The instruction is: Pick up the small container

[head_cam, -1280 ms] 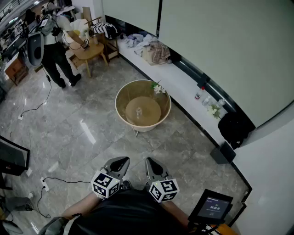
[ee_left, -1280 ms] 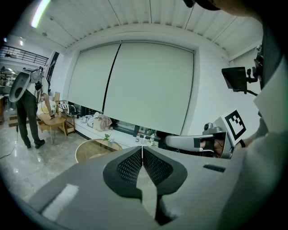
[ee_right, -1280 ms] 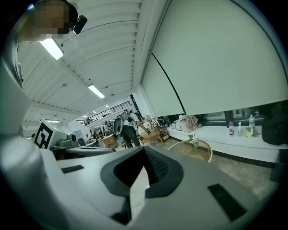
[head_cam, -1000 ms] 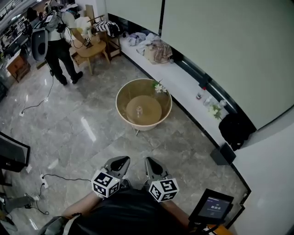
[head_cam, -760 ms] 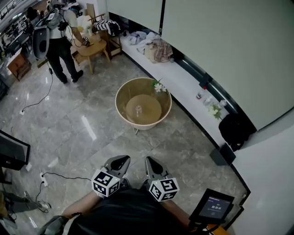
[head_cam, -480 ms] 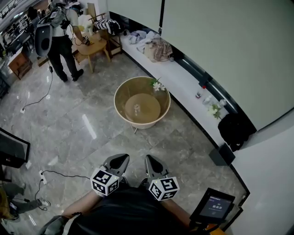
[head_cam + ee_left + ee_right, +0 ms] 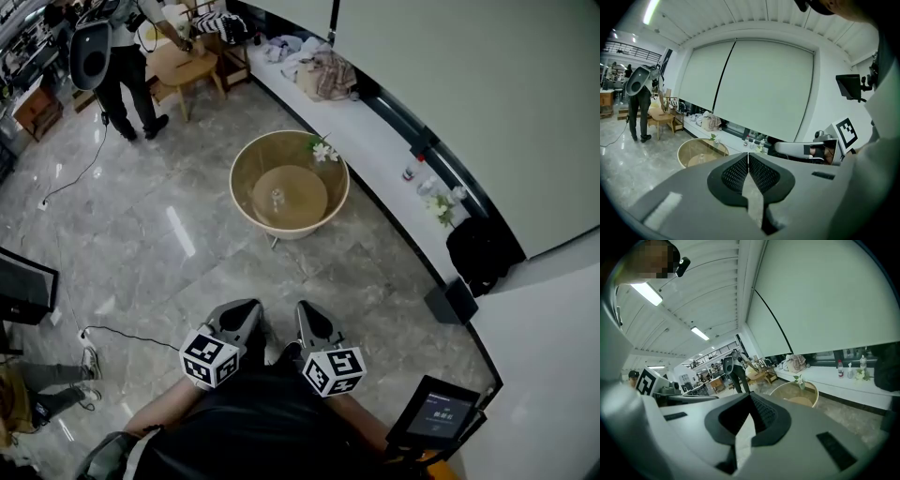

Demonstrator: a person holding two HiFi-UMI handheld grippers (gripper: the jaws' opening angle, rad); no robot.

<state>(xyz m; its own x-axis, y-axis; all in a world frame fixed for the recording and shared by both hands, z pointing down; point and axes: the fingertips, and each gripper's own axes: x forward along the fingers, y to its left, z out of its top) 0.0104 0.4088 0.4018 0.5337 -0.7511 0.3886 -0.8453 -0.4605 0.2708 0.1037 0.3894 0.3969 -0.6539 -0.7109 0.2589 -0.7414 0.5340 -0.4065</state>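
Note:
The small container (image 7: 277, 197), a little clear jar, stands on the inner shelf of a round tan table (image 7: 242, 208) with a glass top, a few steps ahead of me. White flowers (image 7: 323, 150) sit at its far rim. My left gripper (image 7: 250, 307) and right gripper (image 7: 304, 309) hover side by side close to my body, far short of the table. Both are shut and hold nothing. In the left gripper view the left gripper (image 7: 748, 156) has its pads pressed together, with the table (image 7: 689, 148) beyond. The right gripper (image 7: 751, 395) likewise shows the table (image 7: 812, 391) ahead.
A white ledge (image 7: 375, 141) along the wall carries clothes (image 7: 323, 73) and bottles (image 7: 411, 172). A black bag (image 7: 483, 253) and a dark box (image 7: 444, 302) stand at the right. A person (image 7: 117, 56) stands by a wooden table (image 7: 183, 66). A cable (image 7: 117, 334) lies at the left.
The round table has slid upward in the head view. Both grippers sit slightly higher in the picture, still shut and side by side. The person at the back has shifted toward the top edge.

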